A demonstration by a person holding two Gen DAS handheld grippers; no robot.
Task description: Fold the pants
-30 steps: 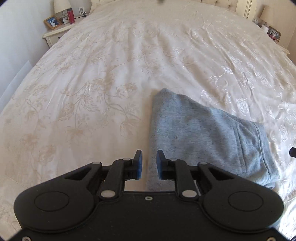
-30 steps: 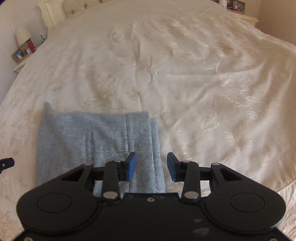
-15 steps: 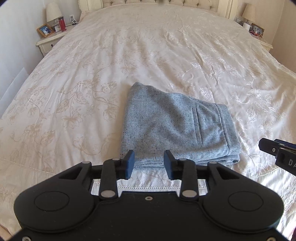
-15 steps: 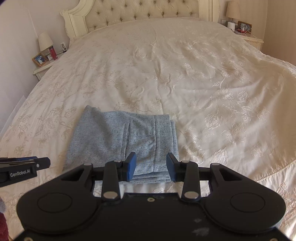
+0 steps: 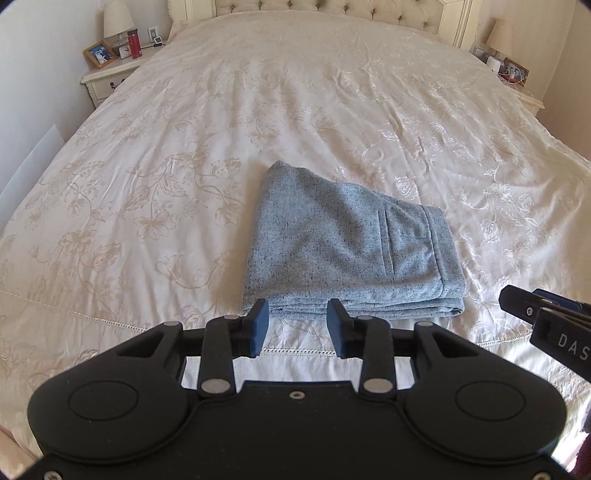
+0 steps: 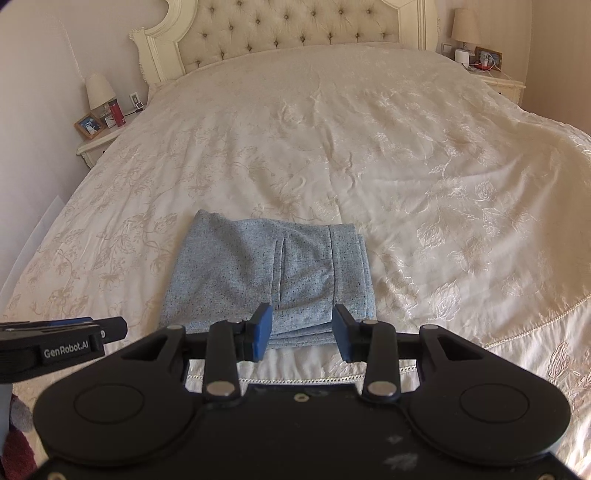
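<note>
The grey-blue pants [image 5: 347, 247] lie folded into a compact stack near the foot of the bed, also in the right wrist view [image 6: 273, 273]. My left gripper [image 5: 297, 326] is open and empty, held back from the stack's near edge. My right gripper [image 6: 302, 330] is open and empty, also short of the stack. The right gripper's tip [image 5: 546, 314] shows at the right edge of the left wrist view. The left gripper [image 6: 62, 341] shows at the left edge of the right wrist view.
The bed [image 5: 295, 110] has a cream floral cover and a tufted headboard [image 6: 288, 33]. A nightstand [image 5: 110, 74] with a lamp, photo frame and red bottle stands at the left. Another nightstand [image 6: 491, 74] stands at the right.
Both grippers have pulled back and up from the pants, so the whole folded stack and the headboard now show. The left gripper's jaws have opened wider.
</note>
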